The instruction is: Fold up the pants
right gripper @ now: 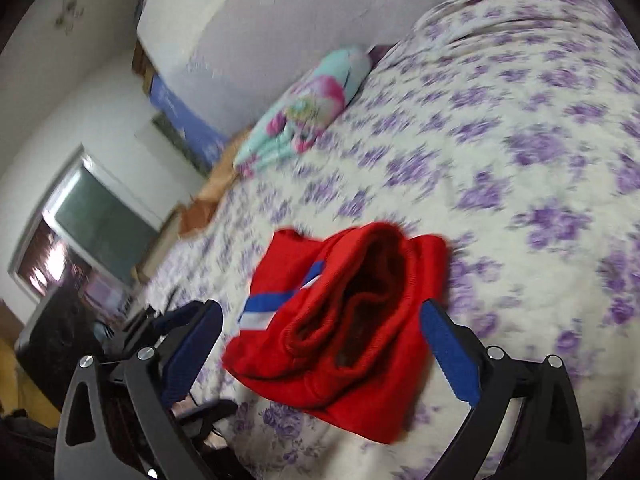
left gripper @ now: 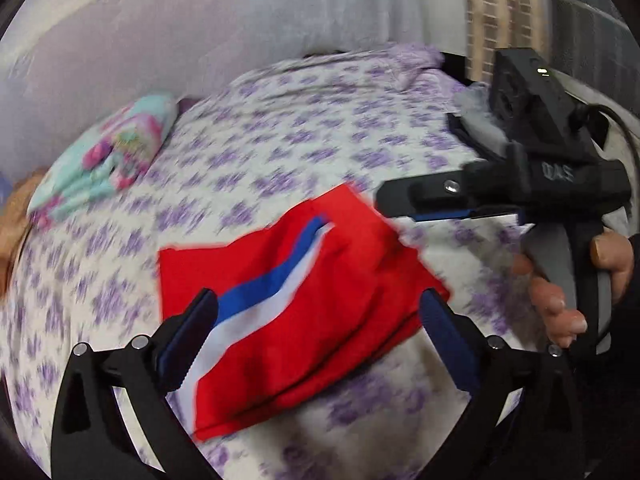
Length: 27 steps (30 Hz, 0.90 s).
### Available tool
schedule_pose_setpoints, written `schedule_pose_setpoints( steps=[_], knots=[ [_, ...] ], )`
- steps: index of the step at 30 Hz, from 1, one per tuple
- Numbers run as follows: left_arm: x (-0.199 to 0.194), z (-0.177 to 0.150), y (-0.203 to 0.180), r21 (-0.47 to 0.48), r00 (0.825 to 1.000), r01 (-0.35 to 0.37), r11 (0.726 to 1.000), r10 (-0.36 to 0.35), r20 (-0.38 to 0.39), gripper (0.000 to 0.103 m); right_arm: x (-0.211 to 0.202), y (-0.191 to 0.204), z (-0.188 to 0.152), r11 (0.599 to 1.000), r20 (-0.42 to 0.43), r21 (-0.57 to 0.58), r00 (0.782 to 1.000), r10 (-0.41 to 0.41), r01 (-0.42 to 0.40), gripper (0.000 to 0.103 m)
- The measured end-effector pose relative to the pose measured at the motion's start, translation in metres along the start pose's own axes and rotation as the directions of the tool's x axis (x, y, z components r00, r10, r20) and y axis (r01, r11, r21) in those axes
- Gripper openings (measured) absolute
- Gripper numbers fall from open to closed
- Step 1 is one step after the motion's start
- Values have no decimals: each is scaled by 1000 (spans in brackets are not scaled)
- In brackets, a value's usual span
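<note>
Red pants (left gripper: pixel 296 312) with a blue and white side stripe lie folded into a compact bundle on the purple-flowered bedspread (left gripper: pixel 280 128). My left gripper (left gripper: pixel 318 320) is open above the bundle, holding nothing. In the right wrist view the pants (right gripper: pixel 340 320) show their open waistband, and my right gripper (right gripper: pixel 322 332) is open above them and empty. The right gripper (left gripper: pixel 384 200) also appears at the right of the left wrist view, held by a hand; its jaws look shut from that side angle.
A folded turquoise and pink cloth (left gripper: pixel 104 156) lies on the bed's far left, also seen in the right wrist view (right gripper: pixel 304 116). A white wall (left gripper: pixel 200 20) borders the bed. A dark grey garment (left gripper: pixel 476 128) lies at the far right. A window (right gripper: pixel 92 216) and clutter stand left.
</note>
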State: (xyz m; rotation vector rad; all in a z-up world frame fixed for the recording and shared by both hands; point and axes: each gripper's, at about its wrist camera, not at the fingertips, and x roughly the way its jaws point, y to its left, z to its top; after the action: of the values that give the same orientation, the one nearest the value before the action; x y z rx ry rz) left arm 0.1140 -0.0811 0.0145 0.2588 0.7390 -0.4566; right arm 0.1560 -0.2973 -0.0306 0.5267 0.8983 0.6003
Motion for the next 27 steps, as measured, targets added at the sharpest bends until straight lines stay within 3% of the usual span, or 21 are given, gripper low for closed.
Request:
schedule_pose_setpoints(
  steps=[1,2,3,4,6,9,12,13,14,15,16,18,20,22,24,27],
  knots=[
    [2,-6,8,-29,1000,-1,1000,1,-17,98,6,7,-1,999,-14,-28,1000,-19,19,97],
    [10,-13,22,-87,999,1,996,-6,-54,98,15,14,-3,997,-37,-69,998,-47,45,82],
    [18,-18,32,-126,997,6,992,-16,-80,98,31,21,-8,989,-94,-127,992,-90,78,41],
    [24,-24,41,-165,994,16,986,-33,-103,98,41,19,-11,986,-140,-139,984,-112,92,27],
    [39,-36,57,-234,987,35,972,-70,-144,98,44,10,-13,994,-146,-89,986,-75,62,24],
    [35,-40,65,-288,982,119,950,-156,-110,98,15,18,-12,995,-59,-95,998,-20,14,22],
    [30,-39,60,-247,980,150,957,-177,-88,98,-7,27,-11,989,-22,-134,997,-69,66,25],
    [37,-41,59,-239,977,143,960,-175,-119,98,1,15,-15,988,-74,-109,990,-117,109,29],
    [44,-44,58,-236,974,132,963,-169,-147,98,13,2,-19,987,-137,-82,979,-148,138,41],
    [54,-48,59,-237,968,120,964,-166,-187,99,26,-14,-25,990,-189,-26,972,-138,135,41],
    [56,-51,61,-242,966,125,962,-173,-190,99,20,-19,-27,994,-162,3,981,-103,105,41],
    [45,-50,63,-248,969,144,958,-187,-159,99,5,-6,-23,988,-126,-25,979,-157,155,46],
    [29,-50,67,-256,971,169,952,-206,-124,98,-18,11,-15,973,-20,-81,976,-217,215,50],
    [11,-50,67,-240,969,214,947,-238,-72,98,-47,35,-6,951,123,-141,958,-257,274,55],
    [0,-52,60,-198,956,279,940,-292,-38,98,-63,48,2,959,183,-164,963,-200,230,63],
    [22,-53,52,-216,933,326,921,-349,-83,98,-31,58,10,987,75,-153,997,-33,45,63]
  ],
)
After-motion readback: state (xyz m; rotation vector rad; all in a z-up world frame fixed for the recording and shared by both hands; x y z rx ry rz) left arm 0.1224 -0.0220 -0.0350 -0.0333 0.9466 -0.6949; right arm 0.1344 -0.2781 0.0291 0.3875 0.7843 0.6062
